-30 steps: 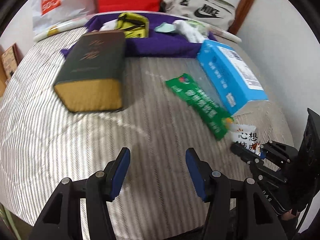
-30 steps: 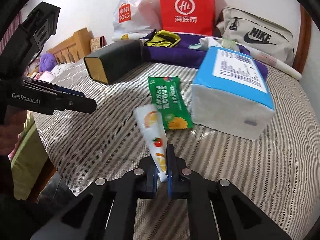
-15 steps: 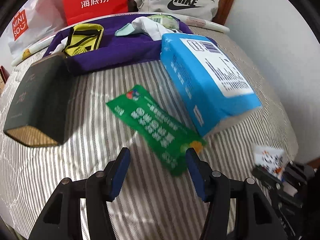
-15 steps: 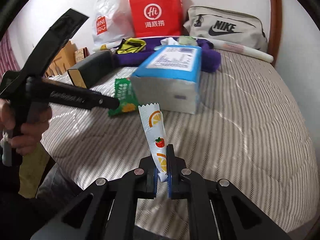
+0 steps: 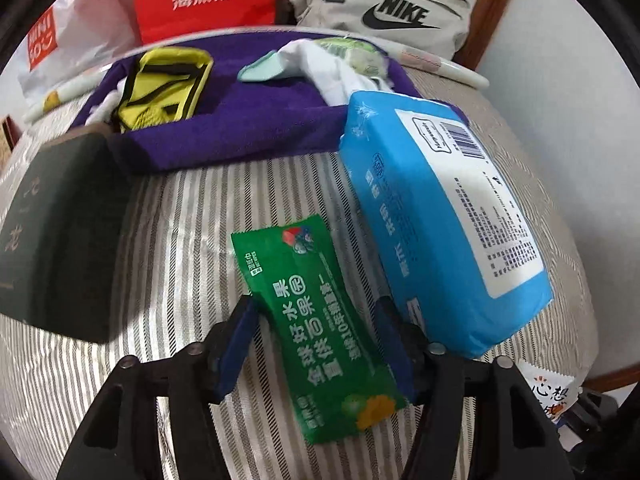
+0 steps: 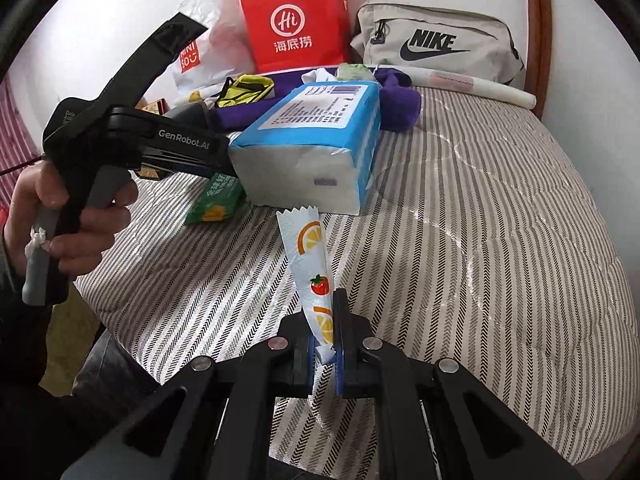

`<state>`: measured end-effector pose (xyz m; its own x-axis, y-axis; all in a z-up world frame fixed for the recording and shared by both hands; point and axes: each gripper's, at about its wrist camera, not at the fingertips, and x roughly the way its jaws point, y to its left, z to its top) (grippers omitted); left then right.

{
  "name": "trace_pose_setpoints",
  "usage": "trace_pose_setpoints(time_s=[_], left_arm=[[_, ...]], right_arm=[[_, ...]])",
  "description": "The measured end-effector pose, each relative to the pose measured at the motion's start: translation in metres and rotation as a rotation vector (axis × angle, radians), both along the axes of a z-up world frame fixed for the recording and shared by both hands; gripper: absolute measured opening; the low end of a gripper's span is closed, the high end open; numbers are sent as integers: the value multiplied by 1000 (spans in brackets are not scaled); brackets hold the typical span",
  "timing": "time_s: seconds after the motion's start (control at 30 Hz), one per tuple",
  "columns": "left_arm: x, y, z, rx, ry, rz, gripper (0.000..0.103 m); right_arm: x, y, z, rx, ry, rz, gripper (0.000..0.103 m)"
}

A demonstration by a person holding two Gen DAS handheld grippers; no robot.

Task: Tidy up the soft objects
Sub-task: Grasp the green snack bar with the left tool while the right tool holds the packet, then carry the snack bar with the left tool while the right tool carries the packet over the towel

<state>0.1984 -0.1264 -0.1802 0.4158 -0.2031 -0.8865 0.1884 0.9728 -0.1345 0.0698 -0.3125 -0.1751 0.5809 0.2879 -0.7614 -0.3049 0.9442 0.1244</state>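
Observation:
A green snack packet (image 5: 316,320) lies flat on the striped bed (image 5: 180,240), also visible as the green packet (image 6: 218,202) in the right wrist view. My left gripper (image 5: 316,344) straddles its near half; the jaws are opening, with the blue pads on either side of the packet and not pressing it. My right gripper (image 6: 324,344) is shut on the lower end of a white fruit-print sachet (image 6: 310,264), which stands up from the fingers above the bed. A blue tissue pack (image 5: 440,232) lies just right of the green packet.
A dark green box (image 5: 60,232) lies to the left. Behind is a purple towel (image 5: 240,120) bearing a yellow pouch (image 5: 164,88) and white cloth (image 5: 332,68). A red paper bag (image 6: 296,24) and a grey Nike bag (image 6: 436,44) stand against the wall. A hand (image 6: 72,216) holds the left gripper.
My left gripper has travelled right across the bed from bare sheet to the green packet, which now sits between its fingers. The right gripper has shifted and rolled, still holding the sachet.

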Motion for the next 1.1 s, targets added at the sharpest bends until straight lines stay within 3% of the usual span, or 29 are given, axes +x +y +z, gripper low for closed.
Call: trace_pose_setpoints(time_s=[0.2, 0.37, 0.43, 0.57, 0.7, 0.8, 1.1], left_arm=[[-16, -1, -2, 105, -17, -52, 60], [-24, 7, 0, 87, -3, -53, 60], [-22, 1, -2, 93, -22, -93, 66], [-21, -5, -5, 117, -72, -125, 67], [-24, 1, -2, 98, -114, -132, 36], [-31, 4, 0, 99, -123, -151, 24], [-70, 43, 1, 49, -96, -121, 19]], right_arm=[[2, 2, -2, -7, 10, 6, 7], [1, 6, -1, -10, 10, 10, 7], [1, 7, -2, -10, 11, 13, 7], [0, 9, -1, -13, 12, 16, 7], [-1, 11, 1, -2, 5, 13, 7], [1, 14, -2, -10, 14, 9, 7], [5, 23, -4, -27, 26, -6, 7]])
